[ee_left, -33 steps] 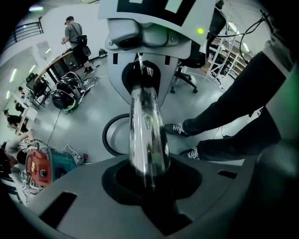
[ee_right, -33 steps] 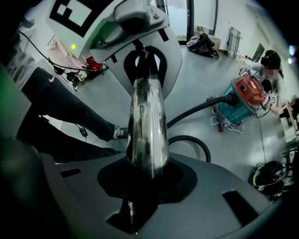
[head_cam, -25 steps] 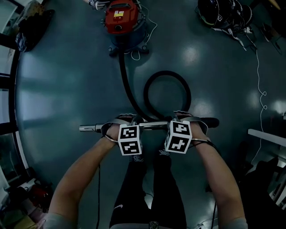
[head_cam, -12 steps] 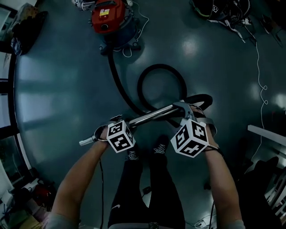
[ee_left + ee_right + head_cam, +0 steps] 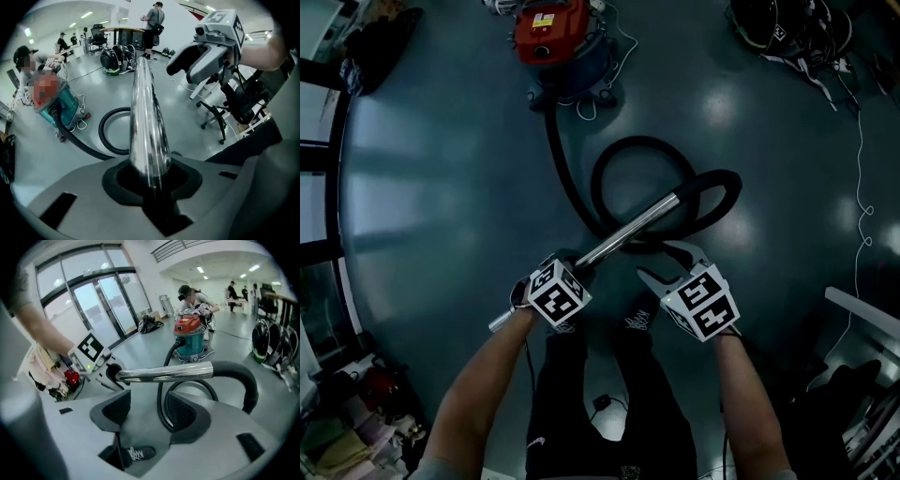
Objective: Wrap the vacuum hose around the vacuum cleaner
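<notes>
My left claw (image 5: 568, 262) is clenched on the metal tube (image 5: 630, 230) of the vacuum hose (image 5: 642, 142). In the left gripper view the shiny tube rises straight out from between my dark pads, gripped close to its near end. Seen from my head, the tube slants from lower left to upper right, and its far end joins the thick black bend of the hose. My right claw (image 5: 664, 266) is released: its jaws have just been opening and nothing sits between the pads. The tube crosses in front of them, clear of both. Through the gap between them I see only the floor (image 5: 441, 187) and my shoe (image 5: 136, 454). The right claw hangs just beside the tube, on its right, near my left claw. The hose lies on the floor in one open loop between me and the vacuum cleaner (image 5: 551, 37). From that loop a straight run leads up to the cleaner's base. The red-topped cleaner stands well apart from me at the far edge of the floor, with no hose wound round its body yet. A thin white cable (image 5: 860, 141) trails along the floor on the right.
</notes>
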Action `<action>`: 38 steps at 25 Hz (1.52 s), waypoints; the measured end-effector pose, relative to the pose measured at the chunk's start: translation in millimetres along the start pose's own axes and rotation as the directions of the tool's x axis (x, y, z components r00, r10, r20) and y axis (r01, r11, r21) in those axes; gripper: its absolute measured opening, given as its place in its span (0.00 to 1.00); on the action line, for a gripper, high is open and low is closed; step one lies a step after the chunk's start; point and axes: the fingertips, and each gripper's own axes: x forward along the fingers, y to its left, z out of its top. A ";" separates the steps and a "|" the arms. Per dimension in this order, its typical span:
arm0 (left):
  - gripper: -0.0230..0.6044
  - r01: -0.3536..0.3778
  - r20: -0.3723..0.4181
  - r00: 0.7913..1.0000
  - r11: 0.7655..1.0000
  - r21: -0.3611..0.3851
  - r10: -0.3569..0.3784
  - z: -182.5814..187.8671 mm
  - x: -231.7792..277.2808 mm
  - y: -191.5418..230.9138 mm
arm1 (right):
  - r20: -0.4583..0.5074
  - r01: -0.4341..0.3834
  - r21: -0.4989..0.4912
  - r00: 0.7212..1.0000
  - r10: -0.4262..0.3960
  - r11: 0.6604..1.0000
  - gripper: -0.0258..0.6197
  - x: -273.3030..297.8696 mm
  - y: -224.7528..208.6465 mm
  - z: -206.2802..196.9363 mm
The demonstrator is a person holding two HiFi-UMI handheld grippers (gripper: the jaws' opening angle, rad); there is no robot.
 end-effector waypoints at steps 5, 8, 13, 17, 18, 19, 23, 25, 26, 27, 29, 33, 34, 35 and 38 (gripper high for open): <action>0.22 0.013 0.085 0.996 0.984 -0.180 0.003 -12.3 1.0 8.7 | 0.120 -0.143 0.240 0.986 0.117 0.960 0.40 43.4 23.5 21.3; 0.22 0.019 0.123 0.992 0.970 -0.242 0.012 -20.9 4.6 14.3 | 0.165 -0.165 0.365 0.980 0.111 0.916 0.54 71.7 27.6 26.8; 0.22 0.062 0.169 0.985 0.962 -0.266 -0.017 -34.2 2.5 15.5 | 0.280 -0.234 0.548 0.956 0.088 0.803 0.55 118.9 36.4 52.4; 0.22 0.085 0.203 0.979 0.969 -0.232 -0.037 -40.5 -6.7 14.3 | 0.358 -0.269 0.650 0.933 0.027 0.711 0.55 153.2 41.4 70.7; 0.22 0.092 0.199 0.979 0.972 -0.218 -0.049 -43.2 -8.7 11.9 | 0.376 -0.274 0.664 0.926 0.006 0.696 0.55 158.4 42.9 73.5; 0.22 0.100 0.193 0.979 0.974 -0.203 -0.060 -46.2 -10.4 9.7 | 0.391 -0.273 0.670 0.920 -0.015 0.690 0.50 161.6 44.8 76.5; 0.22 0.141 0.201 0.974 0.974 -0.180 -0.104 -57.1 -13.7 10.6 | 0.403 -0.252 0.693 0.912 -0.074 0.676 0.28 168.0 50.8 83.9; 0.22 0.157 0.209 0.971 0.972 -0.175 -0.119 -62.0 -14.9 11.2 | 0.389 -0.240 0.703 0.918 -0.080 0.669 0.27 172.3 54.6 84.6; 0.22 0.161 0.209 0.970 0.974 -0.161 -0.126 -64.7 -15.4 11.4 | 0.381 -0.232 0.705 0.921 -0.083 0.670 0.26 173.9 56.1 85.1; 0.22 0.163 0.202 0.970 0.977 -0.140 -0.134 -68.9 -15.8 11.4 | 0.373 -0.221 0.706 0.924 -0.087 0.672 0.26 175.3 57.1 85.3; 0.40 0.176 0.170 0.973 0.980 -0.095 -0.159 -82.5 -17.0 10.1 | 0.358 -0.199 0.709 0.928 -0.102 0.677 0.26 176.6 56.2 84.8; 0.49 0.214 0.142 0.969 0.974 -0.071 -0.202 -113.7 -28.6 13.3 | 0.337 -0.156 0.713 0.931 -0.140 0.684 0.25 173.8 43.6 80.3; 0.49 0.220 0.141 0.968 0.973 -0.070 -0.208 -119.7 -33.4 15.1 | 0.327 -0.142 0.709 0.934 -0.145 0.690 0.25 172.9 40.0 78.0; 0.49 0.222 0.141 0.967 0.973 -0.069 -0.211 -124.4 -38.6 17.5 | 0.315 -0.127 0.704 0.938 -0.148 0.699 0.25 171.9 36.9 75.4; 0.49 0.196 0.142 0.972 0.979 -0.047 -0.188 -128.6 -55.2 29.0 | 0.275 -0.084 0.673 0.951 -0.142 0.735 0.24 169.2 33.0 67.7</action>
